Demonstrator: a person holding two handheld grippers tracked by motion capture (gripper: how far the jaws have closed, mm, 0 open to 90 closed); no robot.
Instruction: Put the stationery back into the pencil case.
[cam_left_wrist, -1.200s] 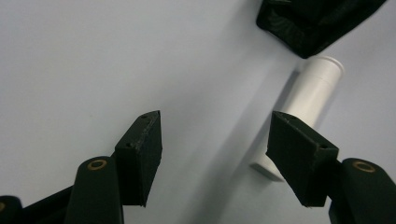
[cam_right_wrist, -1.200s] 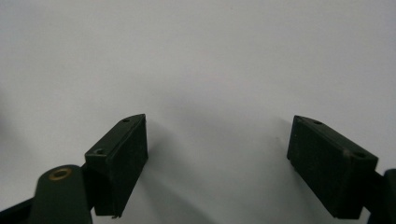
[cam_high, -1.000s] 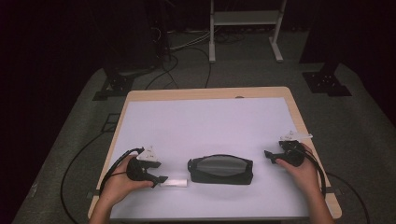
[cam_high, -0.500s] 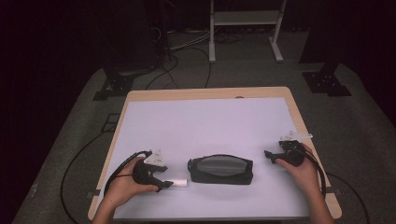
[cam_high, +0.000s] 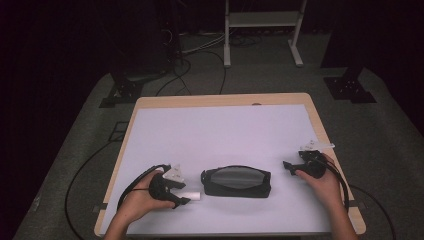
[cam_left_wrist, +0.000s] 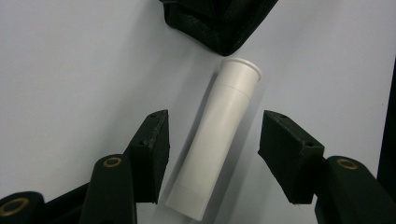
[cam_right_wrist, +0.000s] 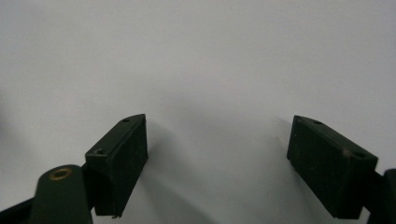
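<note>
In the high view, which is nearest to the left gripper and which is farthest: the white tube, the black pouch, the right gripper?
1. white tube: lying between the jaws of the left gripper, which have just been closing, pads not yet touching.
2. black pouch: mid-table, just beyond the tube's far end.
3. right gripper: past the pouch, at the table's right edge.

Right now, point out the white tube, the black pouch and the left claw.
white tube (cam_left_wrist: 219, 140): left gripper view, middle of its body.
black pouch (cam_high: 236, 181): high view, centre of its grey top panel.
left claw (cam_left_wrist: 212, 154): left gripper view, midway between its fingertips.
</note>
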